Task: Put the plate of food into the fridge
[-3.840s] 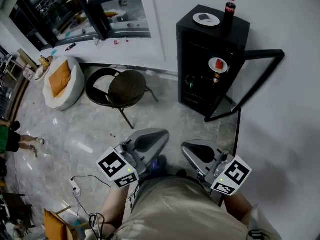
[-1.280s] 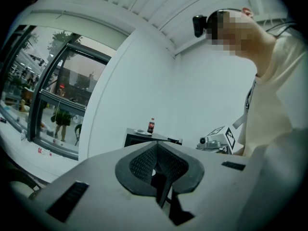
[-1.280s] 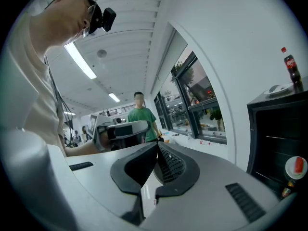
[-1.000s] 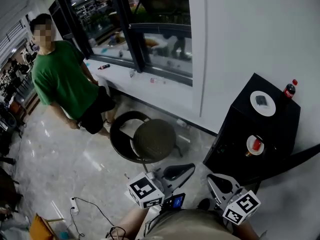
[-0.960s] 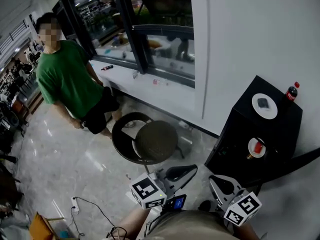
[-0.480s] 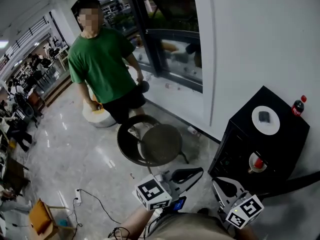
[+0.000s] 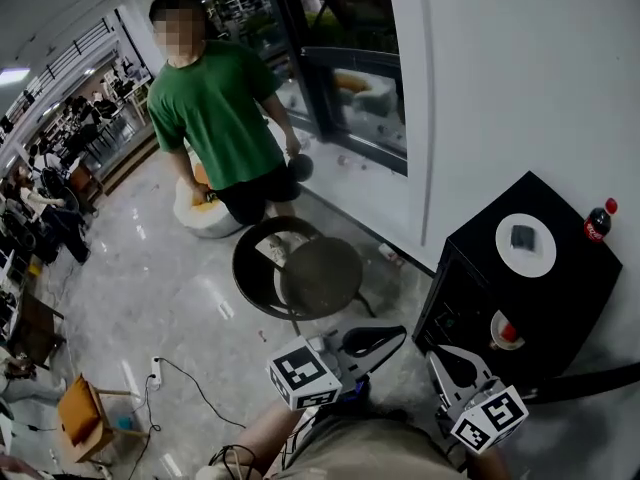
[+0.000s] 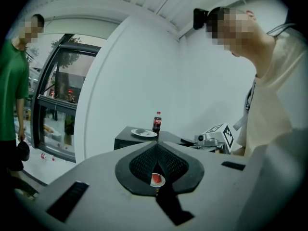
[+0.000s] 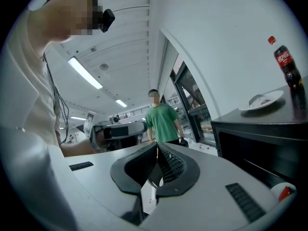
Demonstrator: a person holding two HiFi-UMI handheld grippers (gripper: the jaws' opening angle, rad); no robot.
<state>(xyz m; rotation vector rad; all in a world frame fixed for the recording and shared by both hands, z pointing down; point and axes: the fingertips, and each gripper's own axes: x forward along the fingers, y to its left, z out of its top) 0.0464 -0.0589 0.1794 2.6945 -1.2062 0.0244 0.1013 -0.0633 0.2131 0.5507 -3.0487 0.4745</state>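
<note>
A small black fridge (image 7: 480, 298) stands against the white wall with its door (image 7: 590, 380) swung open. On top sits a white plate with dark food (image 7: 526, 244), also seen in the left gripper view (image 8: 143, 133) and the right gripper view (image 9: 262, 101), beside a cola bottle (image 7: 598, 221). Inside, on a shelf, a second plate holds red food (image 7: 507, 332). My left gripper (image 7: 398, 340) and right gripper (image 7: 436, 356) are held level just short of the fridge front, both shut and empty, with the jaws meeting in each gripper view (image 8: 157, 146) (image 9: 157, 146).
A person in a green shirt (image 7: 220, 118) stands by the window beyond a round dark chair (image 7: 300, 278). A beanbag (image 7: 205, 213) lies behind the person. A power strip with its cable (image 7: 155, 373) and an orange box (image 7: 85, 418) are on the floor at left.
The person in green has walked from the left towards the chair and window. Both grippers have shifted sideways a little in front of the fridge, still shut and empty.
</note>
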